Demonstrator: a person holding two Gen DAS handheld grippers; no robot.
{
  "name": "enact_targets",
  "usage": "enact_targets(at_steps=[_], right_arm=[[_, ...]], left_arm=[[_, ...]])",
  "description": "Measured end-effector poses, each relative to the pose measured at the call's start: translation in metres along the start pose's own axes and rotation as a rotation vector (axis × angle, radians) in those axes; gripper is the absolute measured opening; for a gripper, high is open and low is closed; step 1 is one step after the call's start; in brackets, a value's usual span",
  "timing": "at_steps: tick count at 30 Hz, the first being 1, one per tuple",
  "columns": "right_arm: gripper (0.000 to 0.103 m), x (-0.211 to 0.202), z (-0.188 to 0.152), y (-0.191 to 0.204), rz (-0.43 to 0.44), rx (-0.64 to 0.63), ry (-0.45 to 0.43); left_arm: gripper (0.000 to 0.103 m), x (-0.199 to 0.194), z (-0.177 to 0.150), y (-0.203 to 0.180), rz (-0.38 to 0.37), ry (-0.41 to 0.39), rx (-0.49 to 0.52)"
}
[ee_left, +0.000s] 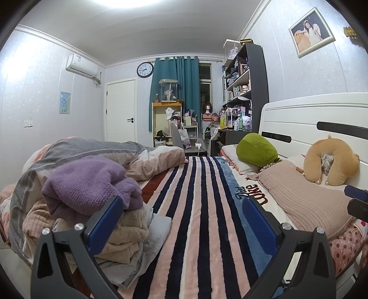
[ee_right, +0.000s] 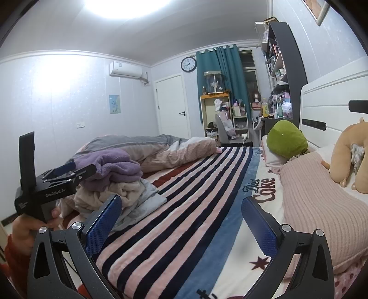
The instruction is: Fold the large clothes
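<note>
We are holding both hand-held grippers wide and empty above the bed (ee_left: 207, 207): the left hand-held gripper (ee_left: 184, 220) is nearing the purple sweater (ee_left: 92, 184) topping the pile at the bed's left edge, the right hand-held gripper (ee_right: 181, 220) hovering over bare striped blanket (ee_right: 184, 195), probably folding space.

Purple sweater (ee_left: 92, 186) hides the pile's lower garments; framed photo (ee_right: 320, 10) cut off by the edge.
</note>
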State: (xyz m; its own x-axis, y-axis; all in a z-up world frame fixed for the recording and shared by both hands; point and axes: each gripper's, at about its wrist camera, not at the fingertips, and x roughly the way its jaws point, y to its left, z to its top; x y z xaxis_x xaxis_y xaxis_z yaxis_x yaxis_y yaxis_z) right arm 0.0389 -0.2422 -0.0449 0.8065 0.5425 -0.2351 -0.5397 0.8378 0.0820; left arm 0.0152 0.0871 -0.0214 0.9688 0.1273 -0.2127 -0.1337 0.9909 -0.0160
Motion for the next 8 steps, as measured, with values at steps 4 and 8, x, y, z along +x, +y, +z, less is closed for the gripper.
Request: enact_targets(at_steps=[4, 8], right_arm=[[0.103, -0.0002, 0.0001, 0.0011, -0.002, -0.002, -0.001], [0.103, -0.0002, 0.0005, 0.0016, -0.003, -0.004, -0.004]], left_arm=[[0.102, 0.0004, -0.0002, 0.0004, -0.002, 0.001, -0.002], [0.102, 0.0011, -0.0013, 0.0011, -0.022, 0.005, 0.000]])
